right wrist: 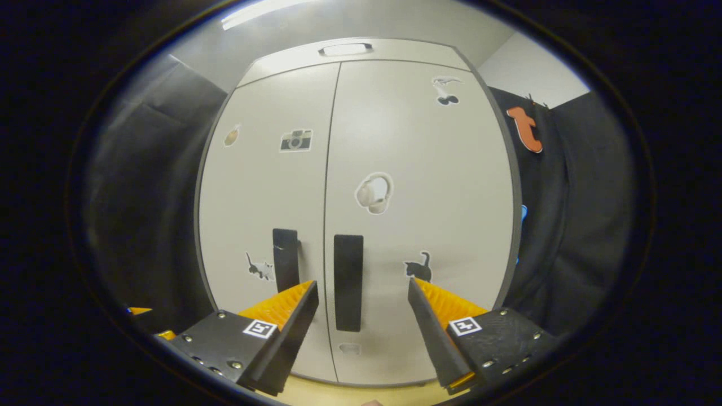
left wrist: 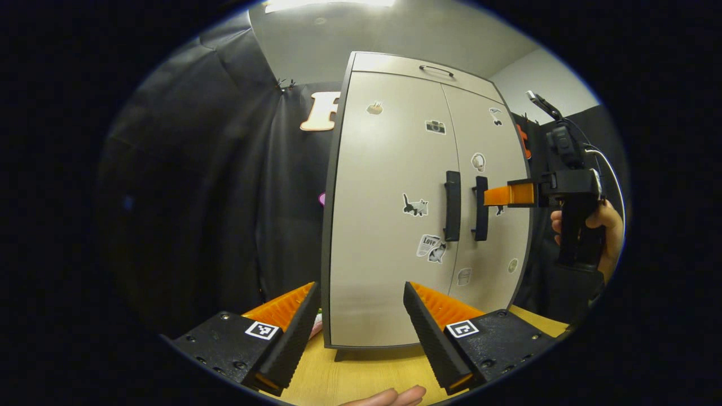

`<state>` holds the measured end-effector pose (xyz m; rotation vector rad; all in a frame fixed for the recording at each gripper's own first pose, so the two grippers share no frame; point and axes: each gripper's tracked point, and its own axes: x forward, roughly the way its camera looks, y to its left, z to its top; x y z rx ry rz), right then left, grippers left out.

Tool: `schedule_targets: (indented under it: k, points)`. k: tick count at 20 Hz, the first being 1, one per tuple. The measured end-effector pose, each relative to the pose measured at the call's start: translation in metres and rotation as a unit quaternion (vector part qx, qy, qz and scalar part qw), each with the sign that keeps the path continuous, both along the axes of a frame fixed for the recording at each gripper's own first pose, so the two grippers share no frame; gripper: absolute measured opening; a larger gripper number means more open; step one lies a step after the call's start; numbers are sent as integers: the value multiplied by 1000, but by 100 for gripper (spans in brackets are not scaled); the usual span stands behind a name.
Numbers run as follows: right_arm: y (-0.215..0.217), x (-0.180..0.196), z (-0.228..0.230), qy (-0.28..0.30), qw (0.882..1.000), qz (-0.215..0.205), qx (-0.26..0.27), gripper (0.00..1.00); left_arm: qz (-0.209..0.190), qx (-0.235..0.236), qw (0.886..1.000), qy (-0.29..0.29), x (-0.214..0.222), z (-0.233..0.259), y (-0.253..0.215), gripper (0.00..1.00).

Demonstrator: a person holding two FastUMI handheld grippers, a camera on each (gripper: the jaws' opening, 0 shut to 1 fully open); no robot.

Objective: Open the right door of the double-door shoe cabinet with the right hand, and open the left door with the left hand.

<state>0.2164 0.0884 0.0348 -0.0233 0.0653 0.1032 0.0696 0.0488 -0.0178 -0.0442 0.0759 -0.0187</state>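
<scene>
Standing wide-spread, the right claw point(right wrist: 361, 293) faces the shut right door's handle point(right wrist: 348, 282), while the left claw point(left wrist: 361, 293) gapes before the shoe cabinet point(left wrist: 389, 225)

One cabinet point(right wrist: 361, 169), two doors, two handles, two hand-held grippers.

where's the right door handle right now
The right door handle is a black vertical bar at the right door's inner edge, beside the left handle; the open right gripper lines up on it.
</scene>
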Motion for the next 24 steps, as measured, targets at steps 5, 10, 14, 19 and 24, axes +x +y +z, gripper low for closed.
schedule_targets:
  k: [5,10,14,19,24]
  points:
    - [21,25,-9,6,1000,4,-11,78,-1,-3,1000,14,6,-15,10,92]
    - [11,33,-18,20,999,-33,-18,56,5,-7,1000,19,8,-24,21,93]
    - [14,42,-21,14,999,-33,6,30,2,-9,1000,24,7,-30,21,93]
    - [15,31,-16,30,999,-18,23,22,8,0,1000,28,3,-29,24,92]
    - [12,22,-15,39,999,14,24,9,20,6,1000,23,-8,-20,23,92]
